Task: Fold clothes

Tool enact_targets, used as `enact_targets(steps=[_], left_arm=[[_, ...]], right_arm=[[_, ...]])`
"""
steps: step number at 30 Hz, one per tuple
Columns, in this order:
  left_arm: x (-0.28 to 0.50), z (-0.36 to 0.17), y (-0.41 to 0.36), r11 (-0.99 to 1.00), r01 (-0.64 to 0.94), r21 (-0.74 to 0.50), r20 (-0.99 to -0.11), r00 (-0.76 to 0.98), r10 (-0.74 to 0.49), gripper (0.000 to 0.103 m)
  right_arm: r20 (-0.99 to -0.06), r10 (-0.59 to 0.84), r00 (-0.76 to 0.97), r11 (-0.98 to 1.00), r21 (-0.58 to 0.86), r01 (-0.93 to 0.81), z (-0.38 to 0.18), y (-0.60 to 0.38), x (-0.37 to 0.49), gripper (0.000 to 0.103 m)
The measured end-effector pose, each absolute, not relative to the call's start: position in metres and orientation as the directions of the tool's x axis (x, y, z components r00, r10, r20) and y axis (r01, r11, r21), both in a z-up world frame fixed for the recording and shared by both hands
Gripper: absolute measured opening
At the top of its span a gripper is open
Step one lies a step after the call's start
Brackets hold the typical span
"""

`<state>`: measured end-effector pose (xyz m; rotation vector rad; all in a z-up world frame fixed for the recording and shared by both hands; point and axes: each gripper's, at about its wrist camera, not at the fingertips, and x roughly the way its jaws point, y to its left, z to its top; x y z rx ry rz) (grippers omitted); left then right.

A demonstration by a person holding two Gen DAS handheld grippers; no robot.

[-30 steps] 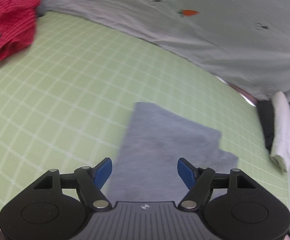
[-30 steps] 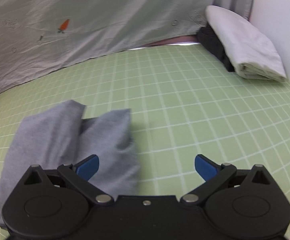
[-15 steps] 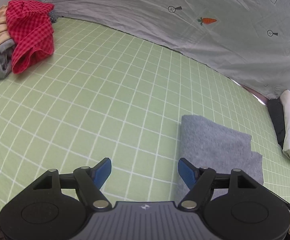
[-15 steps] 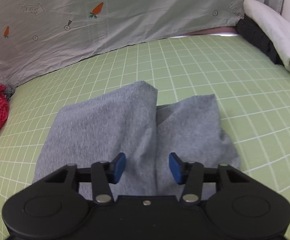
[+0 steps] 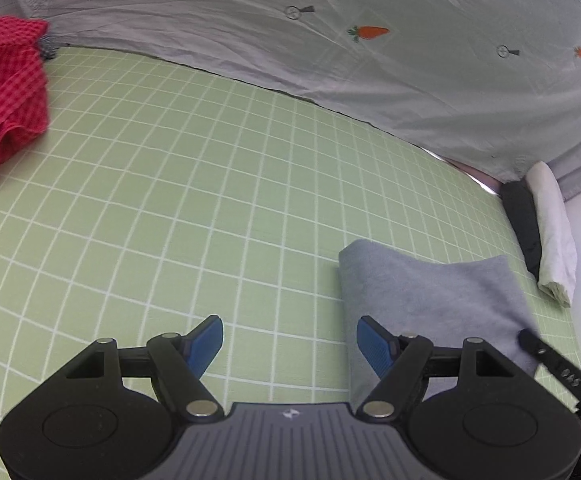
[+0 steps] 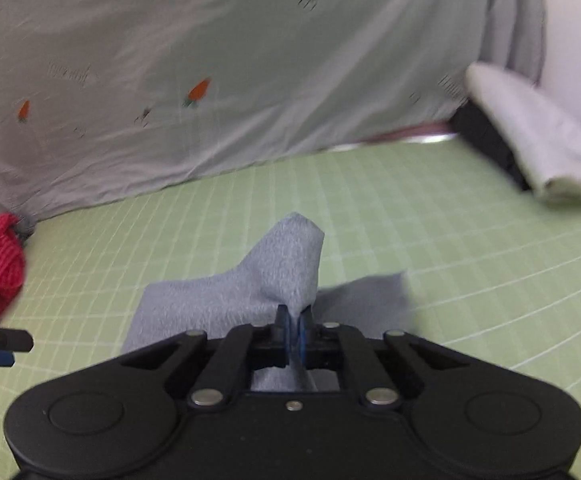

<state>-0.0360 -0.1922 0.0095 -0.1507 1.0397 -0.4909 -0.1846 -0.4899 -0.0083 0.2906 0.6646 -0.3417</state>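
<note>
Our right tongs [image 6: 295,330] are clenched on a pinch of the folded grey garment [image 6: 274,280], and the cloth rises in a peak just beyond the pads, so we judge the grip is there to lift the bundle whole rather than to make another fold. The rest of the garment lies on the green gridded mat [image 5: 194,184], toward the right side as seen from the left wrist. Our left tongs [image 5: 289,340] are released with nothing between the pads, hovering over bare mat just beside the garment's left edge. A red checked cloth [image 5: 4,92] waits unfolded at the far left, and a folded white piece [image 6: 538,152] on a dark one sits at the far right, likely the finished stack.
</note>
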Motion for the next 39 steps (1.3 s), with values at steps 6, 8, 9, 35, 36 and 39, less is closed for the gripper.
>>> enact_targets(steps=[6, 8, 9, 35, 36, 39], left_arm=[[-0.035, -0.001, -0.210, 0.882, 0.320, -0.345, -0.812, 0.370, -0.452, 0.079], [-0.035, -0.003, -0.216, 0.885, 0.322, -0.337, -0.817, 0.367, -0.445, 0.080], [-0.035, -0.004, -0.219, 0.885, 0.321, -0.336, -0.819, 0.365, -0.443, 0.080], [-0.051, -0.024, -0.272, 0.831, 0.461, -0.312, -0.858, 0.240, -0.455, 0.083], [-0.054, -0.025, -0.275, 0.824, 0.473, -0.312, -0.856, 0.235, -0.459, 0.086], [-0.058, -0.026, -0.284, 0.805, 0.501, -0.319, -0.853, 0.219, -0.474, 0.088]], right_arm=[[-0.737, -0.336, 0.587, 0.838, 0.050, 0.543, -0.033, -0.532, -0.200, 0.023], [-0.745, -0.321, 0.585, 0.822, 0.087, 0.562, -0.039, -0.539, -0.206, 0.036], [-0.743, -0.314, 0.591, 0.823, 0.097, 0.560, -0.040, -0.540, -0.208, 0.041], [-0.831, -0.246, 0.500, 0.838, 0.077, 0.541, -0.050, -0.511, -0.242, 0.021], [-0.830, -0.257, 0.495, 0.834, 0.069, 0.548, -0.052, -0.511, -0.244, 0.028], [-0.810, -0.261, 0.525, 0.821, 0.099, 0.562, -0.047, -0.512, -0.249, 0.053]])
